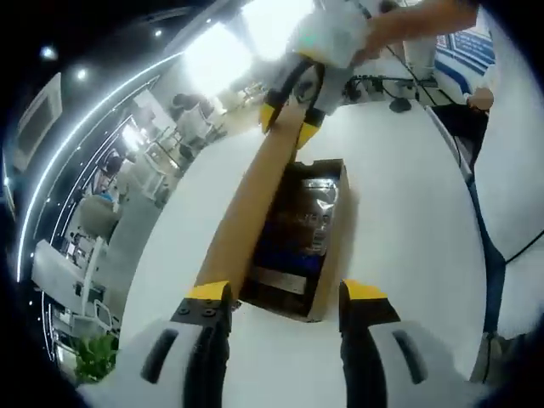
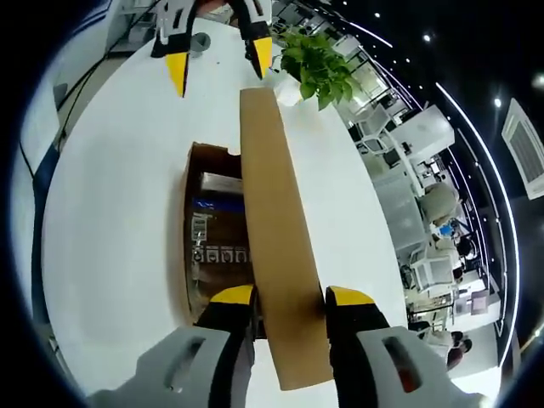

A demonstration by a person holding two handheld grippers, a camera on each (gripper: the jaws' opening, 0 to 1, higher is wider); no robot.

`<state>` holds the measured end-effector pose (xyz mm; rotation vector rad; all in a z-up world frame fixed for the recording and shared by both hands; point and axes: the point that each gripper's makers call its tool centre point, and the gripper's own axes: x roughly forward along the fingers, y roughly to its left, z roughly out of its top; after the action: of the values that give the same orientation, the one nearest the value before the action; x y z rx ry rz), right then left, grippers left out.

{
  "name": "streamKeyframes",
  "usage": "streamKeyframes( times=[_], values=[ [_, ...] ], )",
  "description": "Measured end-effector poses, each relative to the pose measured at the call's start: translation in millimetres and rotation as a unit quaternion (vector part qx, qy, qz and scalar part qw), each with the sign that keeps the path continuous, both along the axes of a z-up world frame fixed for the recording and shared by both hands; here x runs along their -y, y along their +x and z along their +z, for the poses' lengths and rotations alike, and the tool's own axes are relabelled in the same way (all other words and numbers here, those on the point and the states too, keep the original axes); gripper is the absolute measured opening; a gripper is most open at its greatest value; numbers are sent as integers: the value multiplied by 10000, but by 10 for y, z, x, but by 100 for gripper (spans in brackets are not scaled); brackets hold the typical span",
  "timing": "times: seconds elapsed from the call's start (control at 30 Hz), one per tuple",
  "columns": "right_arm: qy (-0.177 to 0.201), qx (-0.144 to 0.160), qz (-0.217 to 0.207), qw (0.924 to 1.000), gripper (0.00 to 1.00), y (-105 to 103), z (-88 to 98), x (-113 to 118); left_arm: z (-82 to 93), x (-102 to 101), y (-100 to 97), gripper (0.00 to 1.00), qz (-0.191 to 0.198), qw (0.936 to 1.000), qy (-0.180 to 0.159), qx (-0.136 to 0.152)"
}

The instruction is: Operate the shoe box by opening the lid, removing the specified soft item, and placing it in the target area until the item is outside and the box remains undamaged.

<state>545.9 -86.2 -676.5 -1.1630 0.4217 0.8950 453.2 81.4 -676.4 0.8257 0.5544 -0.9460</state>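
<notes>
1. Shoe box (image 1: pixel 293 246) of brown cardboard lies on the white worktop (image 1: pixel 399 229), with its long side running between the two grippers.
2. The lid (image 1: pixel 255 195) is lifted and stands on edge along one long side of the box, so the inside is open to view.
3. Inside the box lies a shiny, crinkled silver-and-dark bag (image 1: pixel 310 212), and near the end closest to the left gripper there is a white label (image 1: pixel 280 279). I cannot tell if the bag is the soft item.
4. In the right gripper view the inside of the shoe box (image 2: pixel 212 246) shows a blue strip and printed labels, and the lid (image 2: pixel 276 246) rises beside it as a long brown board.
5. The left gripper (image 1: pixel 285 297) is at one short end of the box; its yellow-tipped fingers are wide apart and hold nothing.
6. In the left gripper view the right gripper (image 1: pixel 289 115) is at the far end of the lid, with one finger on each side of the lid's edge.
7. The right gripper (image 2: pixel 289 297) has the lid between its fingers, and they appear to pinch it.
8. In the right gripper view the left gripper (image 2: pixel 221 55) is seen beyond the far end of the lid, fingers apart.
9. A green potted plant (image 2: pixel 319 68) stands on the worktop (image 2: pixel 119 187) near that far end.
</notes>
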Motion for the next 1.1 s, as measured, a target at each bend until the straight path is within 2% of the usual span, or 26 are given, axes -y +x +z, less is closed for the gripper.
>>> streamKeyframes(
  times=[0.1, 0.23, 0.4, 0.5, 0.57, 0.67, 0.93, 1.1],
  values=[
    [2, 1, -8, 10000, 31, 11, 7, -6, -216, 117, -106, 45, -176, 9994, 19, -284],
    [30, -9, -20, 10000, 31, 12, 24, -4, -494, 232, -48, 42, -328, 9986, 168, -370],
    [41, -26, -24, 10000, 31, 12, 32, -6, -781, 253, 34, 39, -283, 9970, 355, -620],
    [54, -29, -31, 10000, 31, 15, 38, -5, -946, 270, 63, 38, -613, 9946, 555, -619],
    [72, -26, -42, 10000, 31, 24, 49, -3, -1052, 278, 64, 32, -755, 9928, 599, -705],
    [100, -36, -60, 9999, 31, 46, 51, -5, -1225, 240, 79, 31, -718, 9907, 753, -880],
    [136, -51, -62, 9999, 31, 77, 64, -8, -1442, 202, 149, 30, -735, 9876, 918, -1043],
    [151, -50, -90, 9998, 31, 114, 79, -14, -1530, 265, 181, 30, -721, 9864, 860, -1202]
  ],
)
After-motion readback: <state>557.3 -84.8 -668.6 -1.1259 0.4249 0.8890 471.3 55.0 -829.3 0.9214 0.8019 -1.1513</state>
